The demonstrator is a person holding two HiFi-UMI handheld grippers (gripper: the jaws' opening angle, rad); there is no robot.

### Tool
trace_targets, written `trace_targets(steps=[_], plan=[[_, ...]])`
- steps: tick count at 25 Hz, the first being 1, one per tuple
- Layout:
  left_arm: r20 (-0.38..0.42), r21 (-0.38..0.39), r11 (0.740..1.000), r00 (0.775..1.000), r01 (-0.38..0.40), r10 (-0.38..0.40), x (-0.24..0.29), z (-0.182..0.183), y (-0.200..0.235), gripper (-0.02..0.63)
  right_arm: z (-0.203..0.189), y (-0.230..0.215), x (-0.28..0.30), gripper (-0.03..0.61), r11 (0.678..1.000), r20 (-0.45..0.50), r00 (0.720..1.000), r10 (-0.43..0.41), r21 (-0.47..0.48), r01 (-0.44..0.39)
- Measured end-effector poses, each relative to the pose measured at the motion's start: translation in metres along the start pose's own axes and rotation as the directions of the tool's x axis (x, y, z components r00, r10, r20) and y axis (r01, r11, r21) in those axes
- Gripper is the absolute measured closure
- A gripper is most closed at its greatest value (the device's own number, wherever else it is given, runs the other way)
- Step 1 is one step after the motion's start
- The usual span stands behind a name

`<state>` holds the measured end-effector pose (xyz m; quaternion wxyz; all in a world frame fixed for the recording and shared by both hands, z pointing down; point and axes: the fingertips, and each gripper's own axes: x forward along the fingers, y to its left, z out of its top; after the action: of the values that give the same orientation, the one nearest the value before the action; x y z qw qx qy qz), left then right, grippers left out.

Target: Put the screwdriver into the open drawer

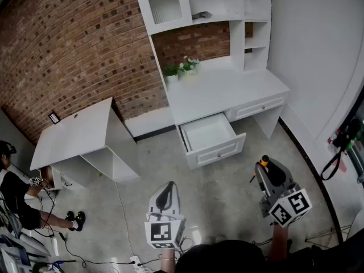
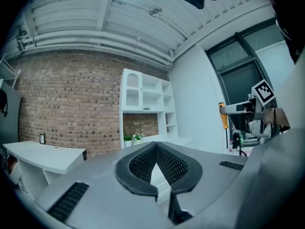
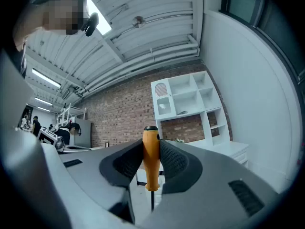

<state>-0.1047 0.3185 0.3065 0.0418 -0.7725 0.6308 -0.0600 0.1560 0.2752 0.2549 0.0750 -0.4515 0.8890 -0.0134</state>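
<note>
Two grippers face the desk (image 1: 227, 90), both about level. The right gripper (image 1: 267, 168) is clamped on the screwdriver (image 3: 151, 151), which stands upright between the pads. The left gripper (image 2: 156, 148) has its tips together with nothing between them. The drawer (image 1: 219, 151) stands pulled out under the desk top, its white interior bare, well ahead of the tool and to its left in the head view.

Step in hand, as judged: carrying.
- Bring the tool over the middle of the opening.
- Keep the hanging shaft clear of the drawer front.
- Lower it close to the floor of the drawer, tip it flat, then release, so it neither bounces nor rolls.

The screwdriver has a smooth orange handle with a black cap on top and a thin dark shaft below the pads.
</note>
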Motion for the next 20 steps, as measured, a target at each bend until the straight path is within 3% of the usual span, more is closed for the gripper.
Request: trace_targets(steps=[20], plan=[[-0.015, 0.001, 1.000, 0.999, -0.030, 0.030, 0.009, 0.001, -0.024, 0.604, -0.002, -0.029, -0.001, 0.463, 1.000, 0.004, 1.000, 0.018, 0.017, -0.018]])
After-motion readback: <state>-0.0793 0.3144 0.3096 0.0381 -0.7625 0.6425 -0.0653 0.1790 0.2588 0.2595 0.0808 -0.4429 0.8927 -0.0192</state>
